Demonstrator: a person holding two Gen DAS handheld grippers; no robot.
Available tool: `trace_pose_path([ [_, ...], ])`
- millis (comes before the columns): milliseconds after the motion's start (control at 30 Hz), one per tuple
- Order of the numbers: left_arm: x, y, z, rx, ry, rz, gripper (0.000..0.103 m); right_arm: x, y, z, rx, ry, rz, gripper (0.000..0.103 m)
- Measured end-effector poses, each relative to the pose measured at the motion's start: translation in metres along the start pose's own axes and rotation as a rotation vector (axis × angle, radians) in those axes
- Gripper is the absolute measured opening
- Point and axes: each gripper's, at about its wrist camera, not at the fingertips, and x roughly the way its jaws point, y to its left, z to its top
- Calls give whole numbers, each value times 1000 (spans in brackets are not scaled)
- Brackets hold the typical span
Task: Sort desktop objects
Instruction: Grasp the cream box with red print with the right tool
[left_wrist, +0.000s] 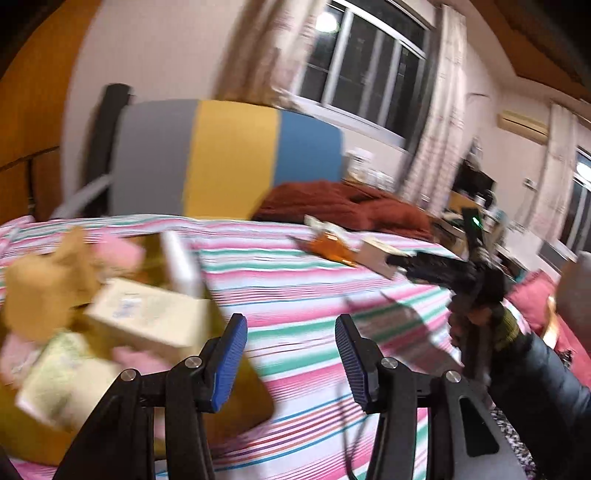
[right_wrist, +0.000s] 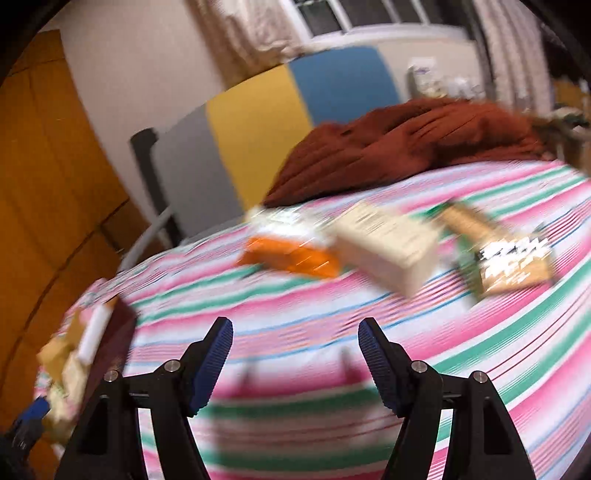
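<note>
Both views blurred. My right gripper (right_wrist: 295, 350) wide apart, empty, above striped sheet (right_wrist: 369, 369). My left gripper (left_wrist: 291, 354) likewise, beside cardboard box (left_wrist: 236, 387) of sorted items. Next candidate, I judge: cream carton (right_wrist: 388, 243) between orange packet (right_wrist: 291, 258) and brown packet (right_wrist: 509, 258). Straddle its narrow sides, avoid neighbours.

The bed sheet (right_wrist: 332, 317) was soft striped cloth and looked matt. At the far end of that sheet, a rust-red blanket (right_wrist: 406, 140) was thick, wrinkly cloth. On the sheet, the orange packet (right_wrist: 291, 258) looked shiny like plastic, and the cream box (right_wrist: 388, 247) beside it looked like matt cardboard. The left gripper (left_wrist: 291, 350) had black plastic arms, and its finger pads (left_wrist: 229, 362) were blue with rough ridges, with small shiny metal pins behind them. Beyond the sheet, the wardrobe (right_wrist: 48, 184) was smooth orange wood.
</note>
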Motion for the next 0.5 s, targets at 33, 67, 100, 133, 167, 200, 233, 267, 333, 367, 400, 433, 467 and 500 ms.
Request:
trace_pose_path([
  [33, 5, -6, 1, 9, 8, -20, 51, 1, -7, 7, -20, -4, -26, 77],
  [67, 10, -13, 2, 18, 15, -40, 51, 4, -12, 13, -46, 0, -53, 79],
  [100, 13, -17, 2, 24, 19, -52, 51, 9, -17, 19, -68, 6, -81, 80],
  [133, 16, -21, 1, 30, 28, -63, 51, 14, -22, 24, -89, 13, -109, 80],
  [167, 19, -24, 0, 37, 37, -75, 51, 19, -26, 29, -107, 23, -125, 80],
  [200, 22, -28, -1, 43, 45, -87, 51, 25, -29, 35, -125, 32, -138, 80],
  [233, 25, -31, -2, 51, 57, -95, 51, 31, -30, 39, -141, 43, -143, 81],
  [267, 28, -33, -5, 59, 69, -98, 51, 35, -31, 41, -156, 53, -141, 82],
  [333, 33, -35, -9, 65, 91, -107, 51, 47, -32, 48, -188, 76, -114, 86],
  [367, 36, -36, -10, 64, 103, -113, 51, 53, -31, 50, -201, 85, -105, 86],
  [400, 37, -35, -12, 61, 110, -117, 51, 58, -30, 51, -221, 91, -103, 86],
  [433, 38, -35, -13, 57, 117, -119, 51, 62, -29, 53, -243, 97, -102, 88],
  [467, 40, -35, -14, 54, 123, -123, 51, 66, -27, 53, -262, 103, -106, 89],
  [500, 42, -35, -14, 49, 130, -128, 51, 71, -26, 54, -279, 115, -109, 89],
])
